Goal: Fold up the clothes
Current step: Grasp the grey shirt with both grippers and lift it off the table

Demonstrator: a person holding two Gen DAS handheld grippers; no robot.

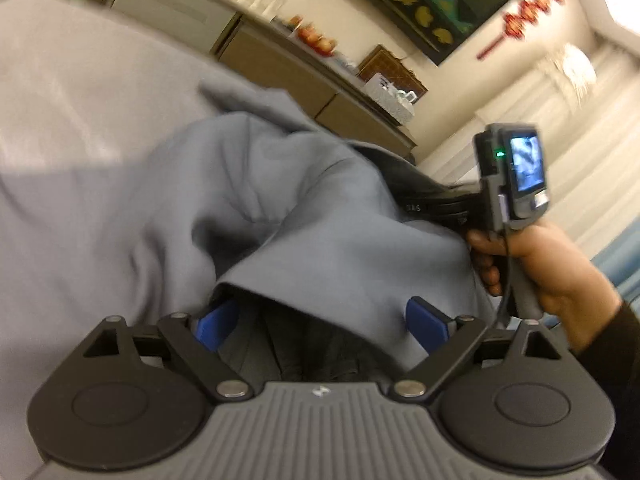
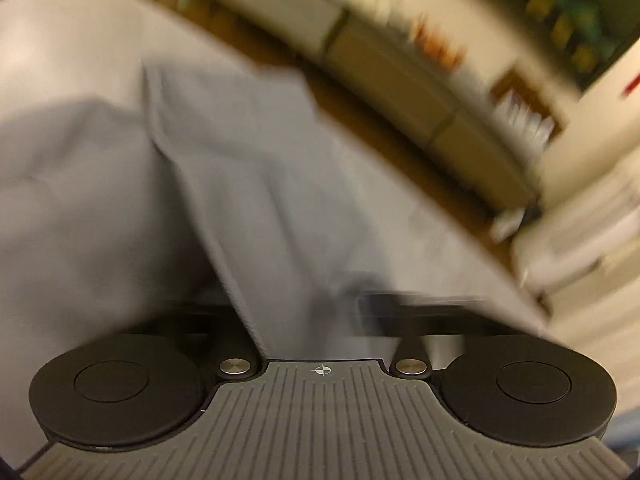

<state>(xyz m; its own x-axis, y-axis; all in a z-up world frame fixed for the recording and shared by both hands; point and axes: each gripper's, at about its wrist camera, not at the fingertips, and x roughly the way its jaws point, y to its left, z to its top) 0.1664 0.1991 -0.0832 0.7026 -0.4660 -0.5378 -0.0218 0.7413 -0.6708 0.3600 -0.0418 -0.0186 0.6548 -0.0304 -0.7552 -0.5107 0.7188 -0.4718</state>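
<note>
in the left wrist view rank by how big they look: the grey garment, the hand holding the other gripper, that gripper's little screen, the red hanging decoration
1. grey garment
2. hand
3. red hanging decoration and little screen: look alike, and the screen is far nearer, so unranked.

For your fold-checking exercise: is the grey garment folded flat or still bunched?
Still bunched: the grey garment lies in rumpled heaps on the bed, draped over the left hand-held gripper.

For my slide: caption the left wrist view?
Open left tongs under draped grey-blue garment; a hand holds the right tongs.
</note>
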